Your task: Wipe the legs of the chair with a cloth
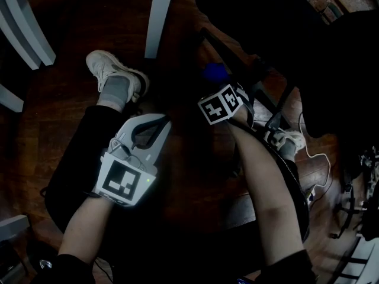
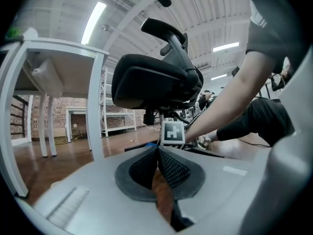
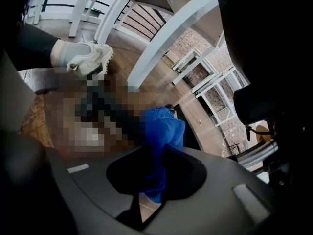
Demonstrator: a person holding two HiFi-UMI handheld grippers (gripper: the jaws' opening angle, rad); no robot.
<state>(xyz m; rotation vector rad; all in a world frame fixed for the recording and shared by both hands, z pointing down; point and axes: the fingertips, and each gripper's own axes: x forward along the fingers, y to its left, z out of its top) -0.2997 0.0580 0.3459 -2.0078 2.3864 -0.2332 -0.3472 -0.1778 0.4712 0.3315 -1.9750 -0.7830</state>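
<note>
1. Clamping a blue cloth between its jaws, the right gripper holds it by a black chair leg, centre frame.
2. From the head view, the cloth shows just above centre, below the dark chair at upper right.
3. The left gripper sits at lower left, jaws together on nothing.
4. A white shoe rests at upper left.
</note>
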